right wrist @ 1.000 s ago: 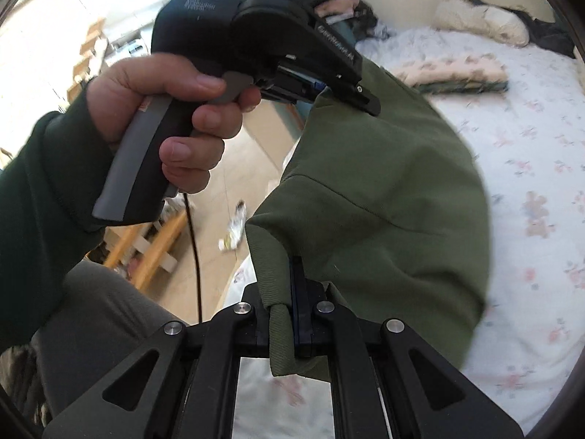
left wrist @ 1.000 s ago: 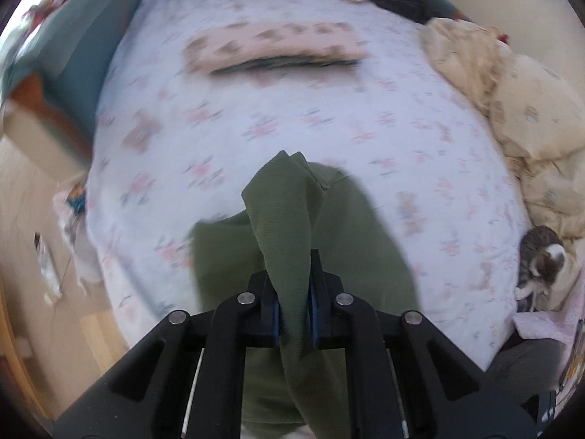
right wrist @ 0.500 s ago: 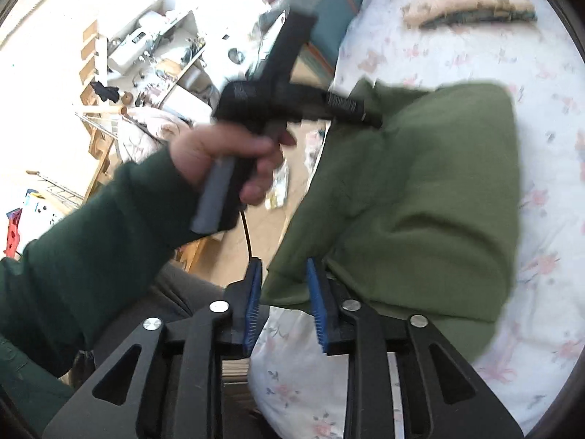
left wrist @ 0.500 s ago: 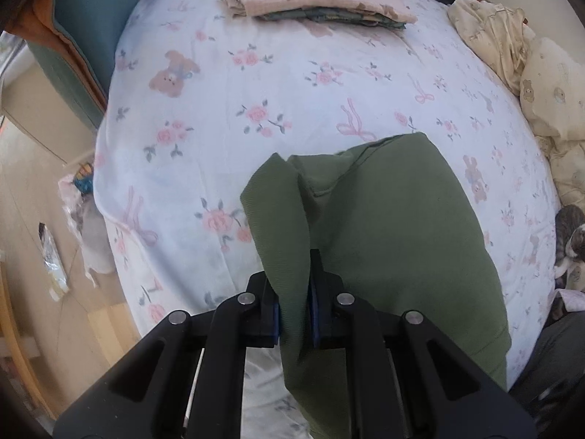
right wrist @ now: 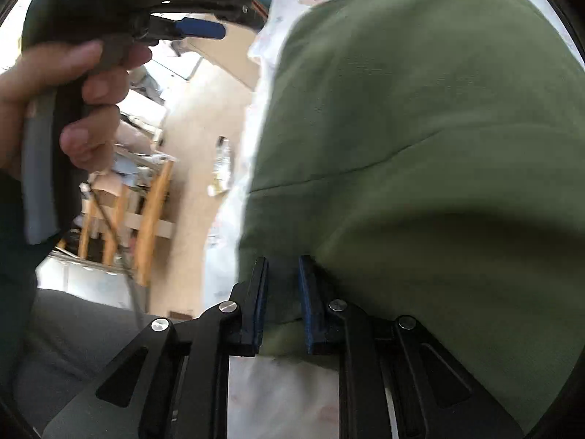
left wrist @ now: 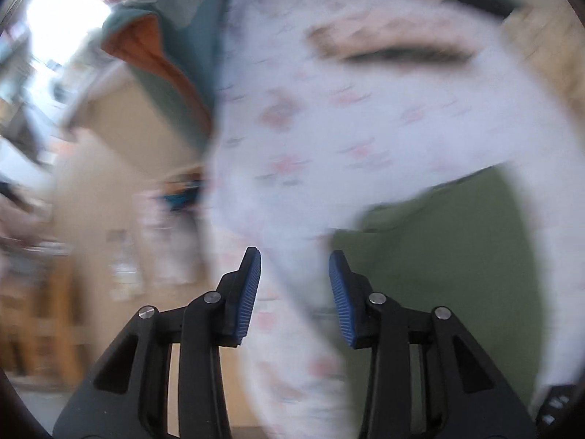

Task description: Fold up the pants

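Note:
The olive-green pants [right wrist: 420,109] lie folded on the flowered bed sheet [left wrist: 329,128] and fill most of the right wrist view. My right gripper [right wrist: 281,267] is at their near left edge. Its jaws are closing, and a thick fold of the green cloth fills the gap and touches both pads. In the blurred left wrist view the pants [left wrist: 438,256] lie to the right of my left gripper [left wrist: 294,267]. That gripper's jaws are opening, with only sheet behind them and no cloth between. A hand [right wrist: 84,84] holds the left gripper at the upper left of the right wrist view.
A folded pink and dark stack [left wrist: 387,44] lies at the far end of the bed. A teal and orange cushion [left wrist: 175,55] sits off the bed's left side above the tan floor [left wrist: 91,219]. A wooden frame [right wrist: 146,212] stands beyond the person's grey lap [right wrist: 73,347].
My left gripper has let go of the pants, opened and swung left off them. My right gripper opened, sank close to the cloth and is narrowing on the folded edge.

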